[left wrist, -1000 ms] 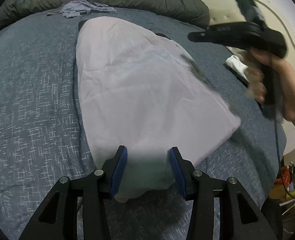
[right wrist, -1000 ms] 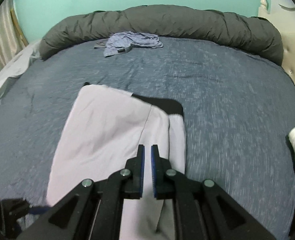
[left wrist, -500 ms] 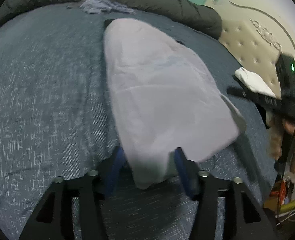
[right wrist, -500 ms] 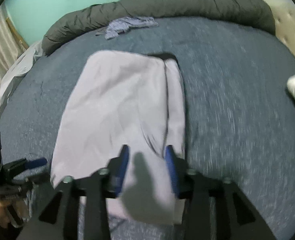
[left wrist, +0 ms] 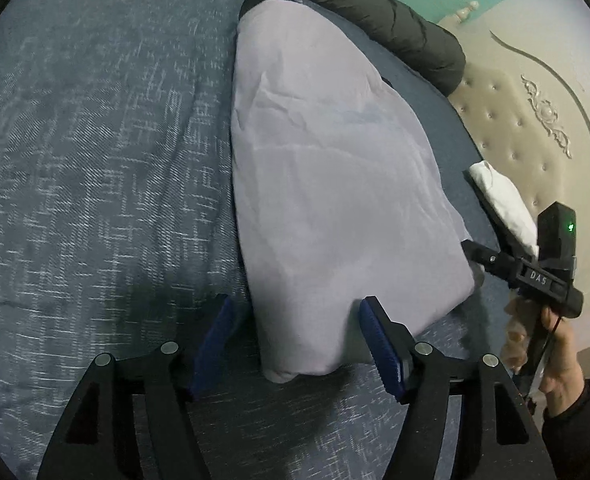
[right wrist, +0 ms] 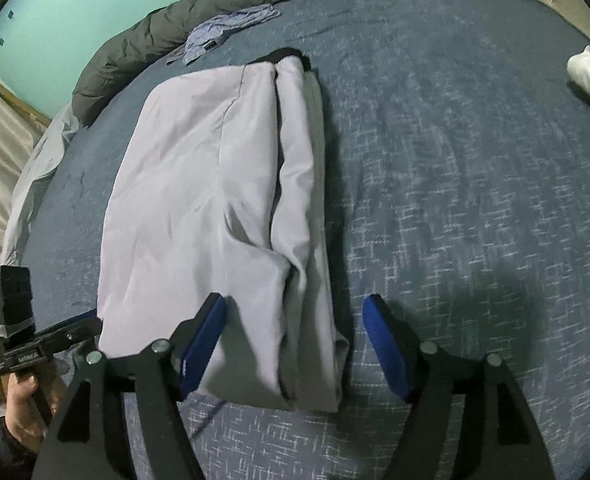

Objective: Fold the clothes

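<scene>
**Fold released; next grasp to be set up**

The lavender garment [left wrist: 335, 184] is laid flat as a long folded panel on the bed [left wrist: 95, 140], its near corners reaching the bed's near edge and its far end pointing toward the dark bolster [right wrist: 143, 52] along the far edge. The left gripper [left wrist: 295, 344] has just been opening; a near corner of the cloth lies between its jaws, unpressed. The right gripper [right wrist: 295, 344] has likewise just been opening over the other near corner, without clamping. The lengthwise fold is judged complete. A crosswise fold is judged next: both near corners are to be gripped and carried toward the far end. A crumpled blue garment [right wrist: 227, 28] is left waiting near the bolster.
</scene>
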`<state>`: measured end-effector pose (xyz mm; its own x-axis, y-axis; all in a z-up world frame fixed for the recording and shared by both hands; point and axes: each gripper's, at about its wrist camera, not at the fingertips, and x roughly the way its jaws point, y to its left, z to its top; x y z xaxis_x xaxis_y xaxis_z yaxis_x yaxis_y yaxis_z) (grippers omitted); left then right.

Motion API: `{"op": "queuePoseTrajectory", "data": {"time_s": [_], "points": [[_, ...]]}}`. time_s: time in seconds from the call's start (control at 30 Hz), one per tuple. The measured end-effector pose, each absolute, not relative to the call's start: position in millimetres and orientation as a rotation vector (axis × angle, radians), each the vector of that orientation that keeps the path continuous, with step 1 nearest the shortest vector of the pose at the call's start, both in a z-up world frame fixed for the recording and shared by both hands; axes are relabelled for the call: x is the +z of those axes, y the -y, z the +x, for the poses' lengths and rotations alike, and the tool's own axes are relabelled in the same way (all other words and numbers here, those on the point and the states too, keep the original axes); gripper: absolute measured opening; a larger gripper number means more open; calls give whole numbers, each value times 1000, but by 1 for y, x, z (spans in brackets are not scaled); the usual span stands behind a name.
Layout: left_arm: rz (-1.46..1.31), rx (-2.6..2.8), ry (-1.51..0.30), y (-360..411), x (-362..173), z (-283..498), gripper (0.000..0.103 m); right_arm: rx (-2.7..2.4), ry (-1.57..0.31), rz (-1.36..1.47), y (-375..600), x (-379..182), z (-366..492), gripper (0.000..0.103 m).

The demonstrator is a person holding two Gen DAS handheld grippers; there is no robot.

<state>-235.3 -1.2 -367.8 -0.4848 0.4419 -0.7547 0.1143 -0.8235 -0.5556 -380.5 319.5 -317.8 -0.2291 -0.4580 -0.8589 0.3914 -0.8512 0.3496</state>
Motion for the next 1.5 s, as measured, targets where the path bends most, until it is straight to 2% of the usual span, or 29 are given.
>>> {"op": "queuePoseTrajectory", "data": {"time_s": [0.23, 0.53, 0.57, 0.63, 0.73, 0.87, 0.93, 1.1, 1.3, 1.5], "points": [[-1452, 2364, 912, 1, -374, -239, 69, -2038, 100, 1540, -317, -333, -382, 74], [-1443, 2383, 935, -2, -377, -238, 69, -1992, 111, 1546, -306, -344, -380, 73], [-1443, 2390, 932, -3, -376, -237, 69, -1991, 119, 1542, -308, -344, -378, 72], [-1441, 2403, 928, -5, -375, -234, 69, -1991, 132, 1531, -311, -344, -375, 62], [-1432, 2411, 930, -6, -373, -230, 67, -1978, 172, 1516, -321, -341, -375, 58], [-1426, 2403, 958, -3, -376, -228, 67, -1999, 285, 1493, -344, -330, -375, 61], [-1425, 2401, 962, -3, -377, -230, 67, -2008, 270, 1470, -340, -322, -374, 73], [-1420, 2393, 971, -1, -378, -232, 67, -1984, 138, 1505, -312, -330, -376, 76], [-1423, 2368, 982, 1, -383, -236, 67, -1950, 202, 1548, -318, -350, -378, 76], [-1409, 2361, 987, 2, -390, -243, 67, -1974, 123, 1512, -311, -341, -369, 51]]}}
